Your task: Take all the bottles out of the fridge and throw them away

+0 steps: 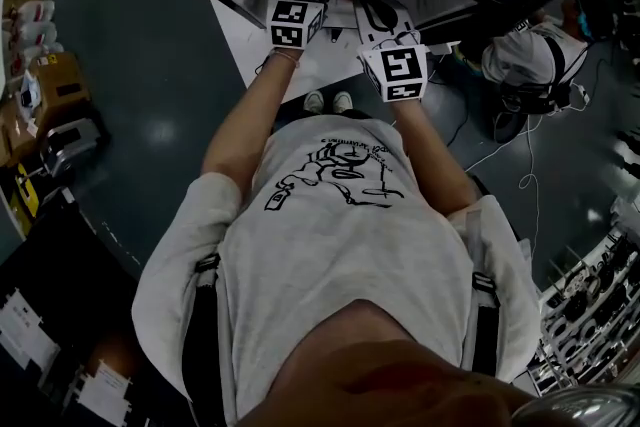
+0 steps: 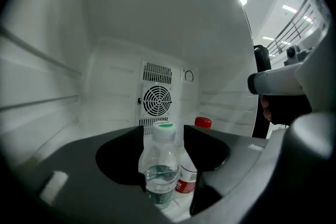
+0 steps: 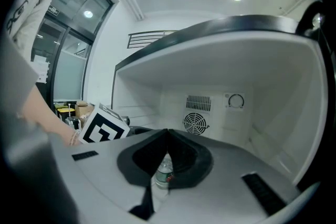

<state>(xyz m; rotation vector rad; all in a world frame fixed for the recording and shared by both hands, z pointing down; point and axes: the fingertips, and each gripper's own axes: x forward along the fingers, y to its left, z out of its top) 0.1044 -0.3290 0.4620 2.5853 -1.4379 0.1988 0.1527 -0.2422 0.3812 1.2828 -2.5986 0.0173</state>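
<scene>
Inside smooth white fridge (image 2: pixel 50 73), clear cylindrical plastic bottle (image 2: pixel 160 165).

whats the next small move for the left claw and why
Probably close the left claw on the clear bottle in the fridge. Its jaws stand wide apart with the bottle upright between them, not yet gripped, so a squeeze should secure it before lifting out.

Clear plastic water bottle (image 2: pixel 159 168): white cap, green top.
Red-capped plastic bottle (image 2: pixel 188 178): red-and-white label.
Moulded fridge interior wall (image 2: pixel 115 34): white.
Left gripper (image 2: pixel 163 129): dark grey; cube (image 1: pixel 295 22) black-and-white square markers.
</scene>
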